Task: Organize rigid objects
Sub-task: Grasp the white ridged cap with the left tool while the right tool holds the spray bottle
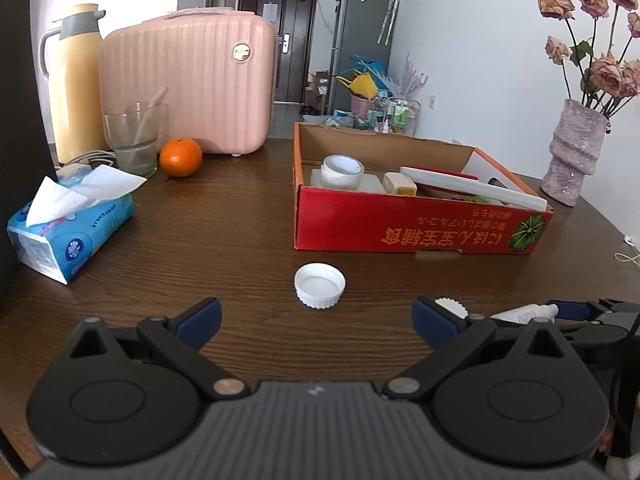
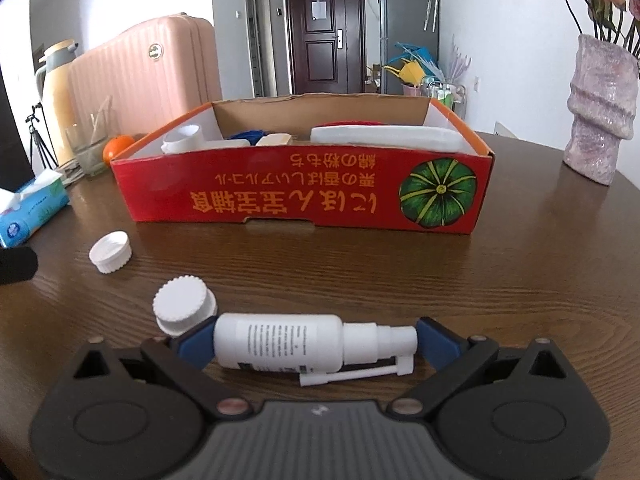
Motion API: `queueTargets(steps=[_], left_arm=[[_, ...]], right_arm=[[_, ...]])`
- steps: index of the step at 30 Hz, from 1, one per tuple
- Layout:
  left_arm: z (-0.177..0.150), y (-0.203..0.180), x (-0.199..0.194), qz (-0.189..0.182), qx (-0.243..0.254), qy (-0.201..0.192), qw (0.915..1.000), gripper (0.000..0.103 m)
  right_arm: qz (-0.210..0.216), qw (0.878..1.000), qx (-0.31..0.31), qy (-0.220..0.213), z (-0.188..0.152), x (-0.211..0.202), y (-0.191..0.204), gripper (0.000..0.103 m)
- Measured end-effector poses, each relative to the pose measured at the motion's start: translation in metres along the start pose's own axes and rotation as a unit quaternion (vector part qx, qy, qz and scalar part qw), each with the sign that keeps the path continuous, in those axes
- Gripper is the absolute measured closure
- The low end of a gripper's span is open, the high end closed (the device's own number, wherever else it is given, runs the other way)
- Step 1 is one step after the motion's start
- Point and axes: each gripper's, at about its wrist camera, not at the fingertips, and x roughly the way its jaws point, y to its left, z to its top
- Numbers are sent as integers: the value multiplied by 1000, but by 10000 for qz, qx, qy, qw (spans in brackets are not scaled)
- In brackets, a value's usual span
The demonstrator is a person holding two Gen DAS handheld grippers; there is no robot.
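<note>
A red cardboard box (image 1: 420, 228) (image 2: 280, 204) holds several white items. A white cap (image 1: 320, 285) (image 2: 111, 251) lies open side up on the wooden table, just ahead of my open, empty left gripper (image 1: 316, 322). My right gripper (image 2: 310, 340) has a white spray bottle (image 2: 296, 340) lying crosswise between its fingers, which touch both ends of the bottle. A second white ribbed cap (image 2: 182, 309) (image 1: 452, 307) lies beside the bottle's base. The right gripper's finger (image 1: 572, 309) and the bottle (image 1: 524, 313) show at the right of the left wrist view.
A tissue pack (image 1: 68, 226) (image 2: 28, 212), a glass (image 1: 132, 140), an orange (image 1: 181, 157), a yellow thermos (image 1: 76, 84) and a pink case (image 1: 188, 80) stand at the left and back. A pink vase with roses (image 1: 572, 156) (image 2: 600, 108) stands at the right.
</note>
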Motion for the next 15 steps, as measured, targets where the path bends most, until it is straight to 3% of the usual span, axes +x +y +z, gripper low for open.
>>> queueTargets(steps=[7,15], left_arm=[[-2,3,3,-66,-38,70,9999,0],[-4,-4,8,114,72,86,9999,0]], right_arm=[[11,10000,-65,-18,-1,-1,0,5],[-26,9995,-111,-307,0,-16,2,5]])
